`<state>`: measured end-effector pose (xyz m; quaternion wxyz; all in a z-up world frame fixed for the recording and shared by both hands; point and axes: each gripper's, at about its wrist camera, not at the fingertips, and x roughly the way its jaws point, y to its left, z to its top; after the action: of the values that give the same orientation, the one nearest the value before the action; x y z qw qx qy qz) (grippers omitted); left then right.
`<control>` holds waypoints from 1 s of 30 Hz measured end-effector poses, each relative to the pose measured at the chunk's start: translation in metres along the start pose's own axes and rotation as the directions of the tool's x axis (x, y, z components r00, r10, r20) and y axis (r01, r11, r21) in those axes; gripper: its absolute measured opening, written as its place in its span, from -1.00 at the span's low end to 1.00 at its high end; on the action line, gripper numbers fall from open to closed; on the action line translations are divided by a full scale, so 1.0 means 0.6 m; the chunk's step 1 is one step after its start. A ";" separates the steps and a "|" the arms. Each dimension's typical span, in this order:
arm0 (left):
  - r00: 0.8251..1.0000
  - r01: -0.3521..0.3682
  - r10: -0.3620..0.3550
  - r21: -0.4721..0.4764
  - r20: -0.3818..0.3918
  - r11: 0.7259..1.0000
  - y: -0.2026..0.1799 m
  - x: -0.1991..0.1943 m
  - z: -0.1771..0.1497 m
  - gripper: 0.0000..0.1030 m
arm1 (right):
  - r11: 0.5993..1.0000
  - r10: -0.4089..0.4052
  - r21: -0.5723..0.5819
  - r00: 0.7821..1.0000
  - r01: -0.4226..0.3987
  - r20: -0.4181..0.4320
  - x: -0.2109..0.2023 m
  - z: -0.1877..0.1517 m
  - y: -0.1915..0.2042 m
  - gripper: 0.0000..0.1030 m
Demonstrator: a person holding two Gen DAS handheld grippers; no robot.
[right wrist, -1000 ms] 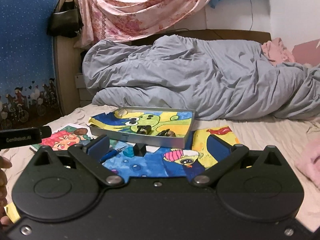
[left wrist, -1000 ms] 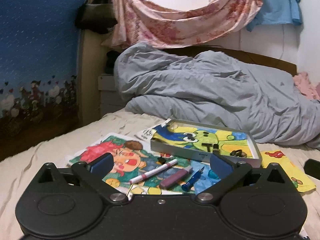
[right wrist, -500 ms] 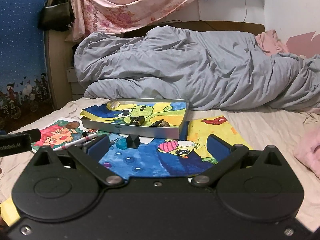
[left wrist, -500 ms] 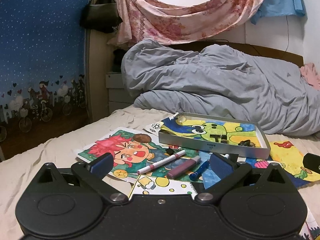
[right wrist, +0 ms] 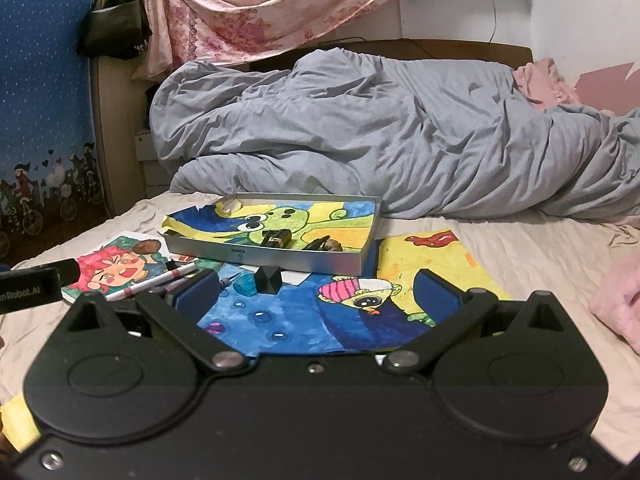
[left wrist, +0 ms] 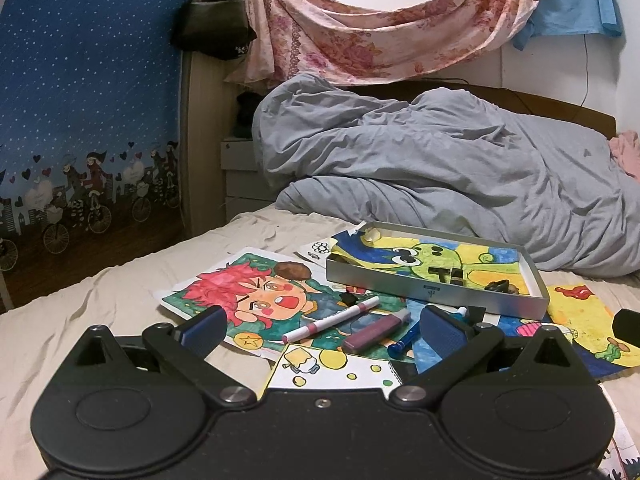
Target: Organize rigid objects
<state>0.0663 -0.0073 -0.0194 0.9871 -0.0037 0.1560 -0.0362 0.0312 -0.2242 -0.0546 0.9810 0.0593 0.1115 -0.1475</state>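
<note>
On the drawing-strewn bed, I'm holding both my left gripper (left wrist: 320, 326) and right gripper (right wrist: 318, 294) spread empty, lining up the pink-and-white marker pen (left wrist: 331, 319) for the shallow silver metal tray (left wrist: 436, 290) just beyond it.

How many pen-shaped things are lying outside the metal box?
3, side by side on the drawings: a pink-and-white marker, a purple tube and a blue pen. More may hide behind the claw.
</note>
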 end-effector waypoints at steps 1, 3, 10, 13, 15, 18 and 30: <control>1.000 0.001 -0.001 0.001 -0.001 1.000 0.000 0.000 0.000 0.98 | 1.000 0.000 0.000 1.000 0.000 -0.001 0.000 0.000 0.000 0.99; 1.000 0.000 0.000 0.002 0.000 1.000 0.000 -0.001 0.000 0.98 | 1.000 -0.001 -0.001 1.000 0.001 -0.006 0.001 -0.001 0.001 0.99; 1.000 0.002 -0.002 0.001 -0.002 1.000 0.002 -0.001 0.000 0.98 | 1.000 0.002 -0.013 1.000 -0.002 -0.012 0.003 -0.001 0.003 0.99; 1.000 0.002 -0.002 0.005 -0.006 1.000 0.001 0.001 -0.002 0.98 | 1.000 0.005 -0.015 1.000 -0.005 -0.020 0.005 -0.001 0.001 0.99; 1.000 0.001 -0.001 0.005 -0.009 1.000 0.001 0.002 -0.004 0.98 | 1.000 0.007 -0.016 1.000 -0.007 -0.023 0.006 0.000 0.001 0.99; 1.000 0.001 -0.001 0.004 -0.012 1.000 0.000 0.005 -0.007 0.98 | 1.000 0.012 -0.016 1.000 -0.012 -0.025 0.008 0.000 0.000 0.99; 1.000 -0.006 0.006 -0.001 -0.012 1.000 0.005 0.008 -0.006 0.98 | 0.999 0.038 -0.020 0.999 -0.038 -0.025 0.017 0.001 0.000 0.99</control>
<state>0.0702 -0.0048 -0.0247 0.9863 -0.0033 0.1618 -0.0331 0.0406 -0.2269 -0.0565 0.9827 0.0531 0.1240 -0.1270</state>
